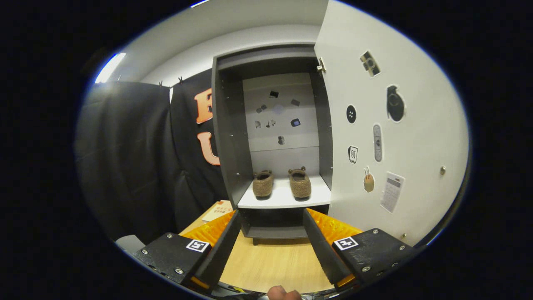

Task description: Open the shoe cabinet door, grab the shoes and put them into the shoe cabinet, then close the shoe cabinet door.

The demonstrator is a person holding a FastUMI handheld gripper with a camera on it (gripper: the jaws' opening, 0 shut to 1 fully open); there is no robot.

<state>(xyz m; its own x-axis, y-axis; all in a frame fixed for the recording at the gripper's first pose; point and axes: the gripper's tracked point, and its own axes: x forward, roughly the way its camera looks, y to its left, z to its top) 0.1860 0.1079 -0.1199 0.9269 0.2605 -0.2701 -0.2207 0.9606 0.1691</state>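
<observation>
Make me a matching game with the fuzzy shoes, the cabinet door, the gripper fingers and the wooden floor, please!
Things:
1. brown shoes
2. cabinet door
3. gripper
4. wooden floor

Clues:
A. swung open, stickers on its inner face
B. side by side on the white shelf inside the cabinet
C. fingers spread apart, holding nothing
D. light tan, lying under the fingers and in front of the cabinet

Pairs: 1-B, 2-A, 3-C, 4-D
</observation>
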